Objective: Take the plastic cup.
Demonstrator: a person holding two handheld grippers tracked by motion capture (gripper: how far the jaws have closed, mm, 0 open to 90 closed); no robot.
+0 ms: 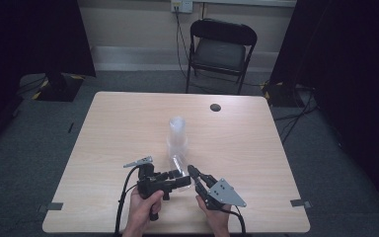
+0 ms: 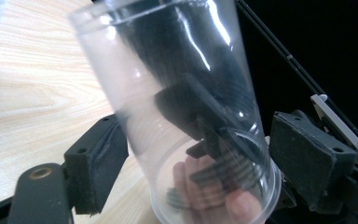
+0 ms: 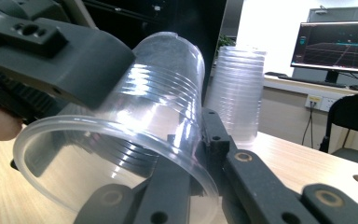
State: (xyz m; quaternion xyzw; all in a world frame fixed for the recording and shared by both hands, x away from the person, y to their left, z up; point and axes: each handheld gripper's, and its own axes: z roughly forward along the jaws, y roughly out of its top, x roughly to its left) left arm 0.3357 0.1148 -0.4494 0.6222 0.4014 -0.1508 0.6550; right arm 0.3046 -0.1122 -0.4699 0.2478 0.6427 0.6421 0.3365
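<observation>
Both forearms enter over the table's (image 1: 103, 123) near edge. Left gripper (image 1: 177, 177) lies level, pointing right, jaws apart either side of the clear cup (image 1: 179, 165). Right gripper (image 1: 195, 174) angles up-left, jaws pinched on the cup's rim

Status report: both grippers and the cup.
Right gripper shut on clear cup rim. Left gripper open, jaws either side of cup. Cup stack stands behind, apart.
</observation>
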